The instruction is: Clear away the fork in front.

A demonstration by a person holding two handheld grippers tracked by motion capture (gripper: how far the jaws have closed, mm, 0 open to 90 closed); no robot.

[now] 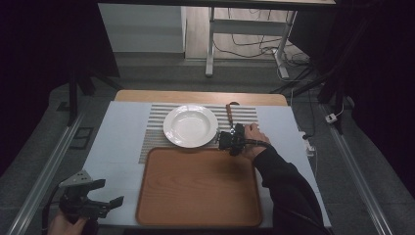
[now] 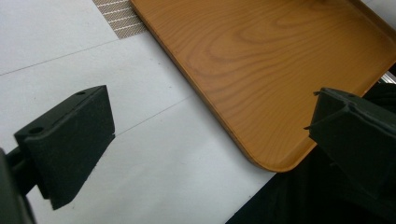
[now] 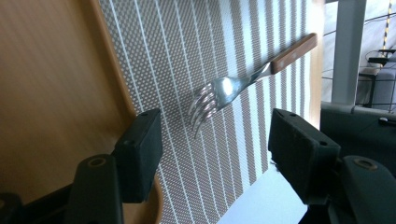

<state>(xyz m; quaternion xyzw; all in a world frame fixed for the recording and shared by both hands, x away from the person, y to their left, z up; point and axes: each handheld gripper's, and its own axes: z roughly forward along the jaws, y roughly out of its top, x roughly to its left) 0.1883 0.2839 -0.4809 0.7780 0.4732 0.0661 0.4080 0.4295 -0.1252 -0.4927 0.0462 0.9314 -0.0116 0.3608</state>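
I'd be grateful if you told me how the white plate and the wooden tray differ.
The plate is round, white and glossy; the tray is rectangular with rounded corners and shows brown wood grain. The plate is smaller than the tray. The plate rests on the striped placemat; the tray lies nearer the person. Both are empty.

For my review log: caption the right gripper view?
Open right gripper approaches a fork on the striped mat.
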